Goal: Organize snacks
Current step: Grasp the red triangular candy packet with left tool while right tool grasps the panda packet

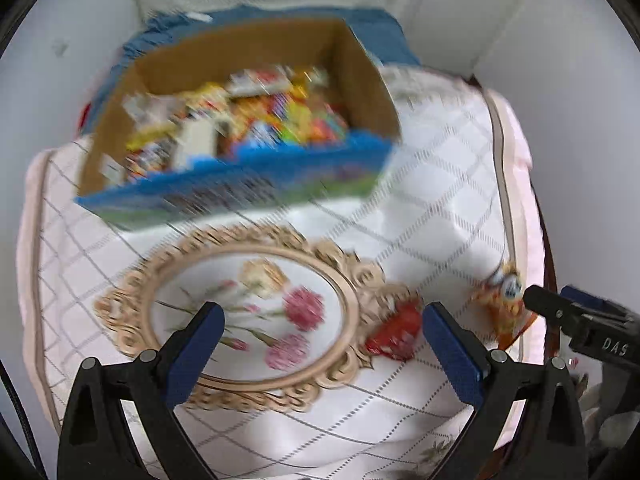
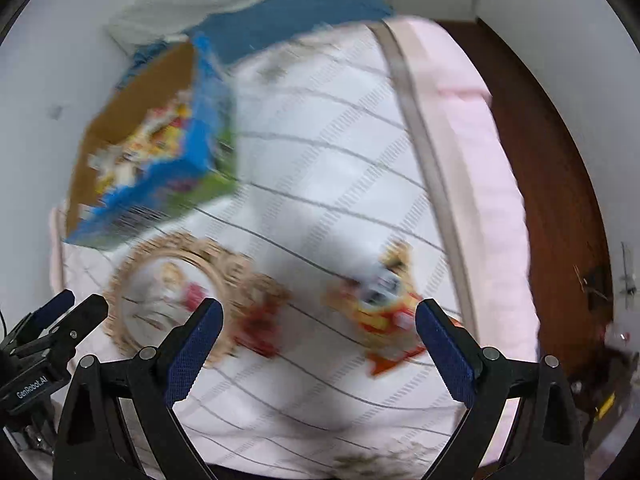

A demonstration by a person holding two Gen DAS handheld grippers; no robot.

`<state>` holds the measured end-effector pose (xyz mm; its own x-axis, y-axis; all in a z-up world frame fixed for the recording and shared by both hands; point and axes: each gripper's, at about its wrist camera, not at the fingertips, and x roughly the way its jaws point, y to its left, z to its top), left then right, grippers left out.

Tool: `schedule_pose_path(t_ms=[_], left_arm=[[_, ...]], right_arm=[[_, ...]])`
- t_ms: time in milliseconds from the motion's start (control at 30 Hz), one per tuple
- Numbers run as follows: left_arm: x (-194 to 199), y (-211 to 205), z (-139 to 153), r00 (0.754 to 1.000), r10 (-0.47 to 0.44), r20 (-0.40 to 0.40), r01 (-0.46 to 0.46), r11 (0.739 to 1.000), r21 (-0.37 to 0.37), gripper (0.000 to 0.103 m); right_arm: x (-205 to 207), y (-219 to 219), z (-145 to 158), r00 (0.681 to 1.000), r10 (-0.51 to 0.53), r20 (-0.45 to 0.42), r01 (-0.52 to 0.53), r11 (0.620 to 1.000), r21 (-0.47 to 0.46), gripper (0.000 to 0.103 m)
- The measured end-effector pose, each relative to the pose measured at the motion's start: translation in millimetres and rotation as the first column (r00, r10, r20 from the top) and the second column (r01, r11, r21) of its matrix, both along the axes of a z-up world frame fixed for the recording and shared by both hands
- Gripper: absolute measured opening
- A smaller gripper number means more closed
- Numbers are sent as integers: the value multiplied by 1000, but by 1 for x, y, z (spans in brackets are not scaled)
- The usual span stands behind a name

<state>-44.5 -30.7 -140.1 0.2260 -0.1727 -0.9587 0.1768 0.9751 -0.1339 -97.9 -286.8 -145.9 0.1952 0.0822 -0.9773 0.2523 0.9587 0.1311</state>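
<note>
Both views bright, even diffuse light, no glare, only soft shadows. Heavy motion blur: snack box point(image 1: 236, 128) smeared in the left wrist view, worse in the right wrist view, where the orange packet point(image 2: 384, 304) is unreadable. Fingers point(image 1: 200, 344) stay sharp. Strong fisheye bending at the edges, black vignette in corners.

At the lower right of the left wrist view, white letters "DAS" stand on the black body of the right gripper point(image 1: 532, 298). At the lower left of the right wrist view, "GenRobot.AI" stands on the left gripper point(image 2: 86, 306). Print on the box point(image 1: 224, 196) and snack packets is too blurred to read.
</note>
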Motion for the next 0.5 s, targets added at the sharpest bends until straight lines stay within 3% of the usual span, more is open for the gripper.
schedule_pose_path(t_ms=[200, 333, 500], left_arm=[[-10, -37, -44, 994, -65, -88, 66, 998, 2, 101], [-16, -50, -61, 989, -91, -115, 92, 996, 5, 101], [-23, -62, -76, 984, -121, -130, 124, 992, 18, 101]], right_arm=[[-1, -9, -35, 991, 96, -93, -106, 989, -101, 99], [7, -5, -56, 968, 194, -159, -216, 967, -138, 99], [16, 1, -85, 932, 277, -235, -309, 944, -114, 99]])
